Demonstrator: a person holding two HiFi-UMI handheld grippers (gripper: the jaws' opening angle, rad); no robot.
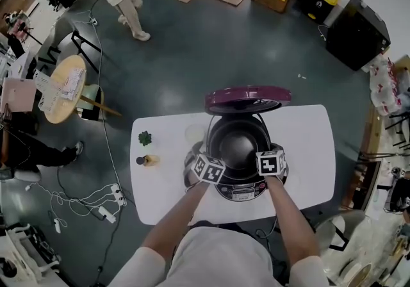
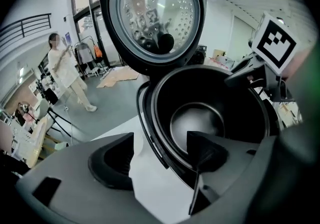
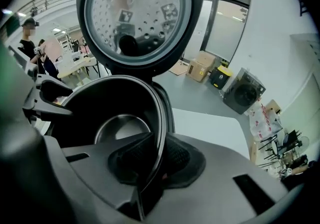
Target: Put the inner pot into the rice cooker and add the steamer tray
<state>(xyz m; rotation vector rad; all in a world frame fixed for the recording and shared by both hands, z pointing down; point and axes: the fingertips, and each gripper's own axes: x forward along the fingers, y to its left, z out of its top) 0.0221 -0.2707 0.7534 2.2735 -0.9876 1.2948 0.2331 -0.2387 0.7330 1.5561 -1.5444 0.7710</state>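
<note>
Table [image 1: 307, 151]: inner pot [image 1: 237, 145] inside rice cooker [image 1: 243, 191]

Green plant [image 1: 145, 138], small bottle [image 1: 148, 160] on white table [image 1: 307, 151].

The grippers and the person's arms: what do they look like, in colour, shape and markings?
Both the left gripper and the right gripper are dark grey plastic with two wedge-shaped jaws bearing ribbed black pads. Each carries a white cube printed with black square markers. The person wears a pale short-sleeved top.
</note>
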